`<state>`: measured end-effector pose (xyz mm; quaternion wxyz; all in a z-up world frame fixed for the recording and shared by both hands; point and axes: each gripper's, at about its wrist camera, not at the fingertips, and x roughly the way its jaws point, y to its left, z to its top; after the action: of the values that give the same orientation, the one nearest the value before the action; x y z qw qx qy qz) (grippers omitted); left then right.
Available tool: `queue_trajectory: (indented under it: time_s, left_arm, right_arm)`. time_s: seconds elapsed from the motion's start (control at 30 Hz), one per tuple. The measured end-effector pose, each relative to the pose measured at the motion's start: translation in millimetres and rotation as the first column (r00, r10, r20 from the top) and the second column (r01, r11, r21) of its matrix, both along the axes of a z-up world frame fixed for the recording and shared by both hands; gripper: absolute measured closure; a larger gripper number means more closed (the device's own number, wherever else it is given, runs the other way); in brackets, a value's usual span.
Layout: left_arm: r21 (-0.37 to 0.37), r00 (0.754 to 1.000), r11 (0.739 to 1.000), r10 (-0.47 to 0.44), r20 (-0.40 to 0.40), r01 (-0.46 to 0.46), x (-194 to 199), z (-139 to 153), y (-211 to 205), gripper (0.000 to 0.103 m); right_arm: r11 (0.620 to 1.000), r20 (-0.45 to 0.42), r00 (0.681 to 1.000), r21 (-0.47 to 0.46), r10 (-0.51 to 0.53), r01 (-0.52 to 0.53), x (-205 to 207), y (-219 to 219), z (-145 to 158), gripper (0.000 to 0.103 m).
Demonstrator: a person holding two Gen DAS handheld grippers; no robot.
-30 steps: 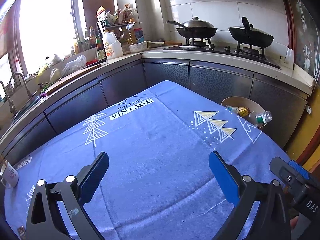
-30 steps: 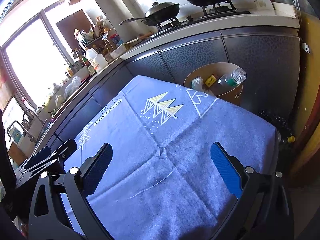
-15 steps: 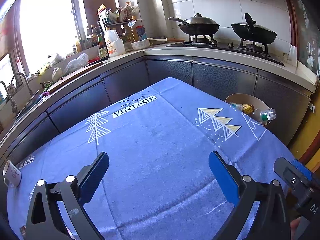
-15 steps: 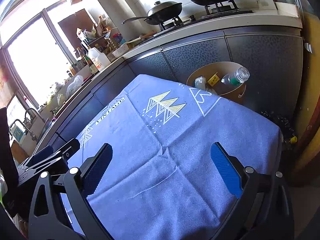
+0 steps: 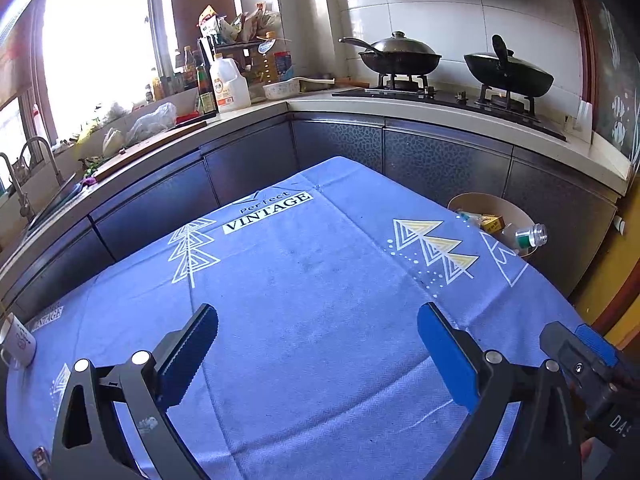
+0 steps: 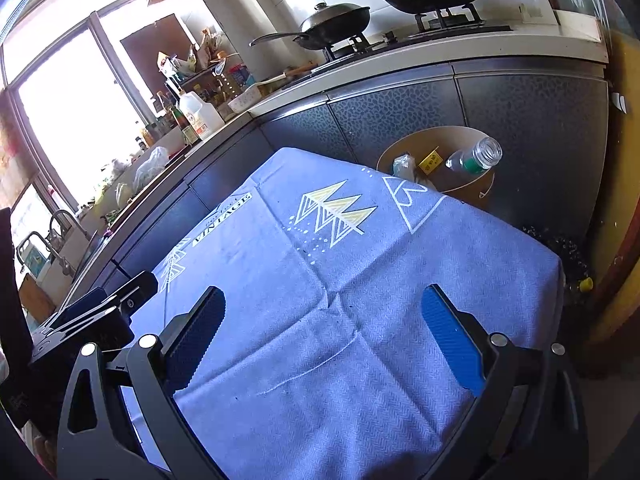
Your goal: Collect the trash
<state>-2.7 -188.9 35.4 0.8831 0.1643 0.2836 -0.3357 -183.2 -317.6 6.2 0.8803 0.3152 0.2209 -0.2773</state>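
Note:
A round tan bin (image 5: 516,210) (image 6: 474,194) stands on the floor past the table's far right corner. Inside it lie a clear plastic bottle (image 5: 526,236) (image 6: 474,156) with a green label, a small yellow box (image 5: 490,222) (image 6: 429,161) and crumpled wrapping (image 6: 402,166). My left gripper (image 5: 318,330) hangs open over the blue tablecloth (image 5: 304,280) with nothing between its fingers. My right gripper (image 6: 324,314) is open too, above the cloth's near right part (image 6: 320,320). The right gripper's body shows at the right edge of the left wrist view.
A white mug (image 5: 18,344) stands at the table's left edge. Dark cabinets under a counter (image 5: 440,114) wrap the far side, with two woks (image 5: 400,56) on a stove, bottles and a jug (image 5: 228,84). A small yellow cap (image 6: 586,283) lies on the floor.
Both views have pulled back and tilted up a little, so more of the counter and stove shows. Both grippers stay open and empty.

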Motion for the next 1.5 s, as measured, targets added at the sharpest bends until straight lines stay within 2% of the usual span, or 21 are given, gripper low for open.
queue_trajectory:
  time_s: [0.37, 1.27, 1.5]
  left_arm:
    - [-0.021, 0.997, 1.000, -0.012, -0.071, 0.011, 2, -5, 1, 0.004]
    - [0.011, 0.993, 1.000, 0.024, -0.112, -0.023, 13, -17, 8, 0.004]
    - [0.013, 0.995, 1.000, 0.019, -0.099, -0.018, 11, -15, 8, 0.004]
  right_arm:
    - [1.000, -0.025, 1.000, 0.000, 0.005, -0.005, 1, 1, 1, 0.006]
    - [0.999, -0.042, 0.998, -0.012, 0.039, -0.039, 10, 9, 4, 0.006]
    - [0.999, -0.039, 0.998, -0.017, 0.044, -0.045, 11, 10, 6, 0.006]
